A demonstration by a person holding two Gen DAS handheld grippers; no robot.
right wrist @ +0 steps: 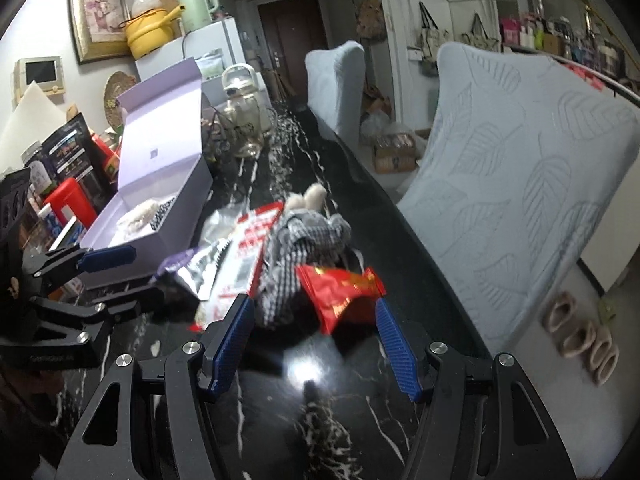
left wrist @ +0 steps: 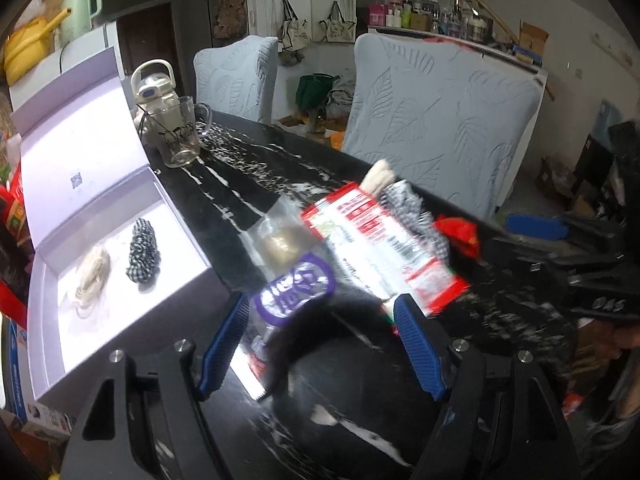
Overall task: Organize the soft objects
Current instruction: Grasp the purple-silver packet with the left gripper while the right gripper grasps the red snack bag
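Scrunchies, soft fabric: two already in the lavender box (left wrist: 44, 280) at 9 o'clock of the left wrist view. Cream scrunchie (left wrist: 93, 276) looks fuzzy and ruffled; checked scrunchie (left wrist: 143, 255) is black-and-white gingham, oblong, long axis running 12-to-6, just beside the cream one, apart from it. Box is rigid card with its hinged lid (left wrist: 76, 128) standing up; its near corner is cut off by the frame edge.

Pile on the black marble-pattern table (right wrist: 320, 432), 12 o'clock of both grippers:
- gingham cloth item (right wrist: 304, 248), crumpled, partly under the packets; shape hard to make out.
- cream plush piece (right wrist: 310, 198) sticks out at the far end toward 12; the rest is hidden.
- red foil packet (right wrist: 344, 292), glossy, lying on the gingham cloth, near corner pointing to 6.
- red-and-white printed bag (left wrist: 380, 248), flat, long axis 11-to-5, print motion-blurred and unreadable.
- clear bag with purple label (left wrist: 296, 284), contents blurred.

Left gripper (left wrist: 320, 344): blue ribbed pads spread, nothing pinched; the purple-label bag and a dark blurred shape sit in the gap without pad contact. Right gripper (right wrist: 316, 344): jaws spread, empty, red packet's corner just ahead of the gap. Each gripper's body is partly cut off at the other view's edge.

Glass mug (left wrist: 182, 136) and handled bottle (left wrist: 154, 92) stand upright at 11 o'clock, behind the box.
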